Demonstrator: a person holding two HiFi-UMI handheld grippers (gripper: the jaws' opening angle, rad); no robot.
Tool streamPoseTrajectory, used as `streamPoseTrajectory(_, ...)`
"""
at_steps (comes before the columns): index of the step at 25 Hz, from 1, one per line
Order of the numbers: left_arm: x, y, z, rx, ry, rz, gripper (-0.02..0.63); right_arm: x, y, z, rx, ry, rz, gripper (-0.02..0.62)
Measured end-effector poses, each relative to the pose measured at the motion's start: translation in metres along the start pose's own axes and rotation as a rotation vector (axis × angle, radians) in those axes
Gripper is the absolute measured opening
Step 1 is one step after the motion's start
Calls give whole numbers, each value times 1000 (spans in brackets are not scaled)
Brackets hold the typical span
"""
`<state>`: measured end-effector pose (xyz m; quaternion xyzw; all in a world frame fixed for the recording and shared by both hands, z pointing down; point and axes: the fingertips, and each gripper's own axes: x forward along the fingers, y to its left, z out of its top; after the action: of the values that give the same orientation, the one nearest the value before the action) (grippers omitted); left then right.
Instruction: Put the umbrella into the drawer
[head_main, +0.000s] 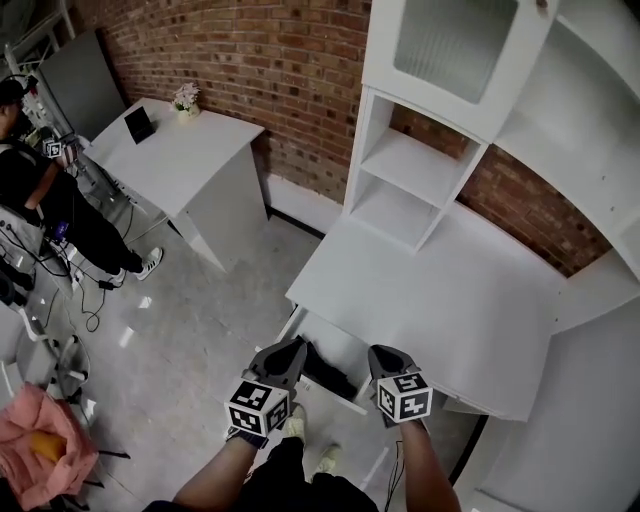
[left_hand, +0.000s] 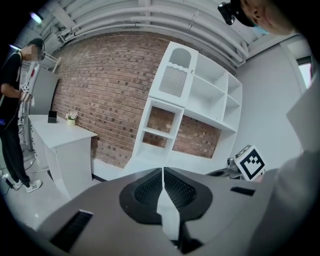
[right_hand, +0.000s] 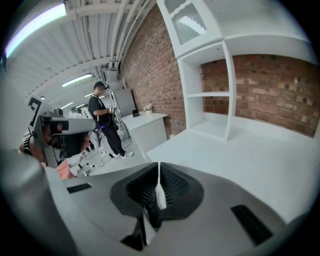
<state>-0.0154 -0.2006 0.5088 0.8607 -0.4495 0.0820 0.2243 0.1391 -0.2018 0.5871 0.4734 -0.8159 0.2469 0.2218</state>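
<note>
A black folded umbrella (head_main: 328, 372) lies inside the open white drawer (head_main: 303, 322) under the white desk (head_main: 450, 300). In the head view both grippers hang side by side above the drawer's front. The left gripper (head_main: 288, 352) is over the umbrella's left end, and the right gripper (head_main: 384, 358) is over the drawer's right side. In the left gripper view, the left gripper (left_hand: 163, 176) has its jaws closed together with nothing between them. The right gripper (right_hand: 159, 174) is likewise shut and empty, pointing over the desk top (right_hand: 260, 150).
A white shelf unit (head_main: 400, 170) stands on the desk against the brick wall (head_main: 270, 60). A second white desk (head_main: 180, 150) with a tablet and a small flower pot is at the left. A person (head_main: 40, 200) stands beside it, with cables on the floor. A pink bag (head_main: 40, 450) sits at the lower left.
</note>
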Motion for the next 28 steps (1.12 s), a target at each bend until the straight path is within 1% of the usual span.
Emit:
streamPoseTrajectory(3,-13,-9,16,-20,-9,6,14,-31,-2,24,10,-66,-17,11)
streamPoseTrajectory(7,-33,-23,43,-18,-40,16,14,-73,-3,58,13,-161,-46,11)
streamPoseTrajectory(13,-64,-48,76,-20,-93,19,14,-131,4,96,-19,-289,-79,11)
streamPoseTrajectory(19,-86,-73,107,6,-149,3,14,-177,9,127,-58,-391,-109,11)
streamPoseTrajectory(24,-104,-84,129,33,-190,20,14,-205,16,145,-79,-447,-125,11)
streamPoseTrajectory(28,-119,-95,155,58,-231,26,14,-237,24,165,-106,-517,-143,11)
